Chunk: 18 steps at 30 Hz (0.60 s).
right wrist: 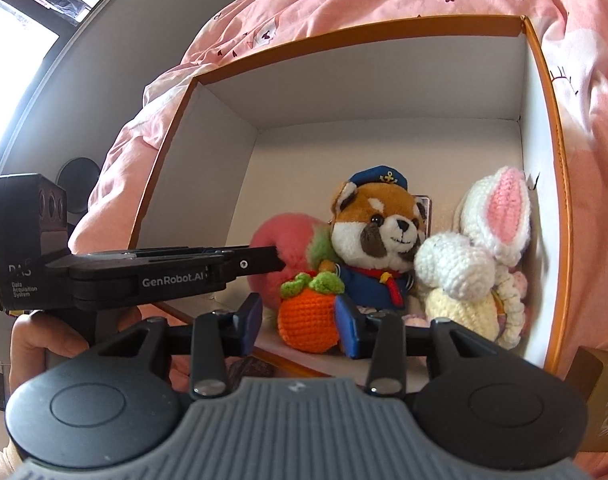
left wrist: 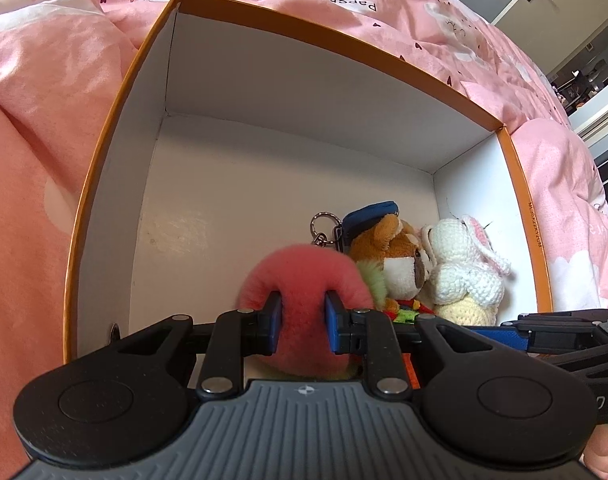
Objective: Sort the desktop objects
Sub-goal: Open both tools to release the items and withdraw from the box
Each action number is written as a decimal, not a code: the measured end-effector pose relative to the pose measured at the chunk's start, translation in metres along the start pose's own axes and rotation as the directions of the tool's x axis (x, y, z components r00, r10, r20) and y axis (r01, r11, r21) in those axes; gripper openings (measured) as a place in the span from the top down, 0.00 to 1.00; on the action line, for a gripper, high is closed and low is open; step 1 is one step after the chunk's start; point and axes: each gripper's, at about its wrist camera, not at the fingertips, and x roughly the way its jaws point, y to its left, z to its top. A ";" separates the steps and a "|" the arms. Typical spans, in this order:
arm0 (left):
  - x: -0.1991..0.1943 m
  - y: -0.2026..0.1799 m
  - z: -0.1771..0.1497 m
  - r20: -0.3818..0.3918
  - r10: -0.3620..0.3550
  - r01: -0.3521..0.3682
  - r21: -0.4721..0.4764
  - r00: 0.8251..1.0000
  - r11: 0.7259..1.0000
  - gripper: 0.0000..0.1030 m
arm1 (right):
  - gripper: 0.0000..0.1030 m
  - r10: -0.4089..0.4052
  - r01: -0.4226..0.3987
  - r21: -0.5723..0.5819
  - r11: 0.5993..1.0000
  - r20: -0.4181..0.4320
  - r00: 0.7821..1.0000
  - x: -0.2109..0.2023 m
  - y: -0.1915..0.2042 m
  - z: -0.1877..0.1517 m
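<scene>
Four plush toys (right wrist: pixel 377 236), one box (right wrist: pixel 232 128)

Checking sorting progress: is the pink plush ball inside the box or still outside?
Inside. The pink plush ball, pinched by the left gripper, sits within the box walls beside the red panda plush.

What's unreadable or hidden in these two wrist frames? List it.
- Left wrist view: the lower half of the pink plush ball is behind the left hand-held gripper.
- Left wrist view: the orange crochet fruit is almost wholly hidden by the ball and gripper body.
- Right wrist view: whether the right hand-held gripper touches the fruit cannot be told.
- Right wrist view: the rabbit's face is turned away.
- Both views: the box's near wall is hidden.
</scene>
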 end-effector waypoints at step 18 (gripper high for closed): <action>-0.007 -0.001 -0.011 0.058 -0.024 0.025 -0.022 0.998 0.999 0.75 | 0.73 -0.058 0.059 0.040 0.997 -0.017 0.998 0.013 0.002 -0.005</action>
